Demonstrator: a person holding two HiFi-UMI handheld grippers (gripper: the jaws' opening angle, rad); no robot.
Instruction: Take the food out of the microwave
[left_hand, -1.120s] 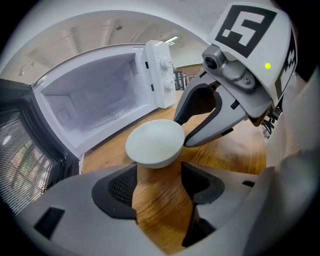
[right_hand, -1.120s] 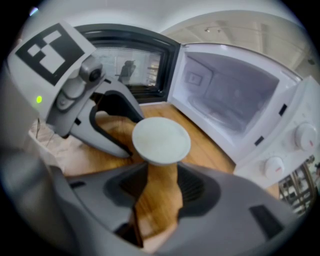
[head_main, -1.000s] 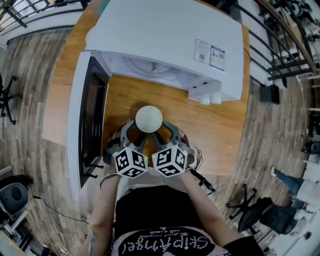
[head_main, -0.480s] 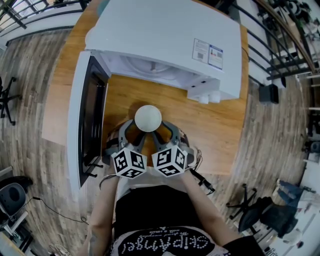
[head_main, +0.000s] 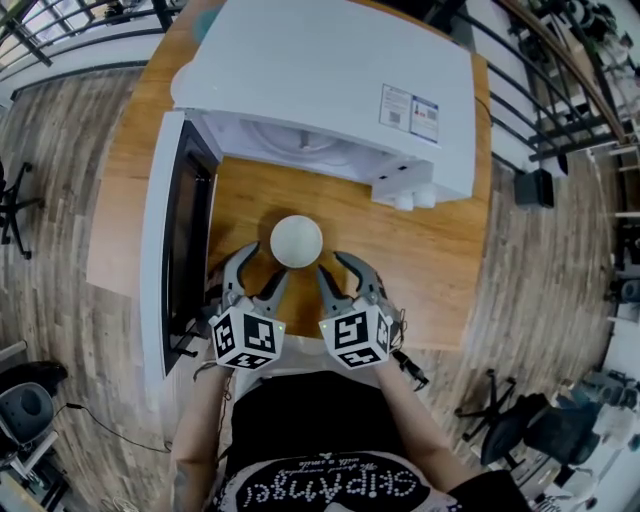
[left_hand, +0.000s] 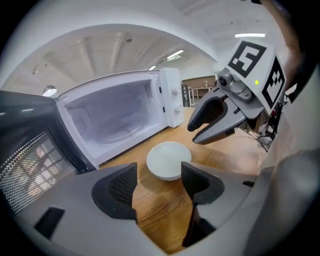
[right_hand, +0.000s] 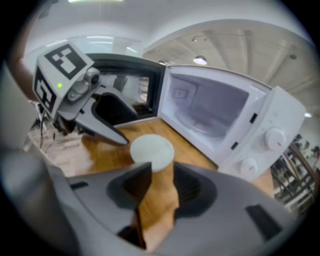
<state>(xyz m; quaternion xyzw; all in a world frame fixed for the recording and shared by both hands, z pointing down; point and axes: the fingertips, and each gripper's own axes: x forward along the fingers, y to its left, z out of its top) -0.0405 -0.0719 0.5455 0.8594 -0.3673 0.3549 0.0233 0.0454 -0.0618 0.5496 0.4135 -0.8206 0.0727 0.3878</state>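
Observation:
A white bowl (head_main: 297, 241) stands on the wooden table (head_main: 440, 265) in front of the open white microwave (head_main: 330, 80). My left gripper (head_main: 258, 270) and right gripper (head_main: 338, 272) hover just behind the bowl, one at each side, neither touching it. In the left gripper view the bowl (left_hand: 169, 160) lies beyond the open left gripper (left_hand: 157, 184), and the right gripper (left_hand: 196, 132) hangs at its right. The right gripper (right_hand: 160, 185) has just been closing, but a gap remains with only table showing in it; the bowl (right_hand: 151, 151) sits beyond its tips.
The microwave door (head_main: 170, 250) swings out to the left, close beside my left hand. Its cavity (left_hand: 115, 120) holds only the glass turntable. A dark cable (head_main: 405, 365) lies at the table's near right edge. Office chairs (head_main: 520, 425) stand on the plank floor.
Both grippers have drawn back from the bowl's sides and lifted toward me. The bowl stays where it was on the table. The right jaws have narrowed.

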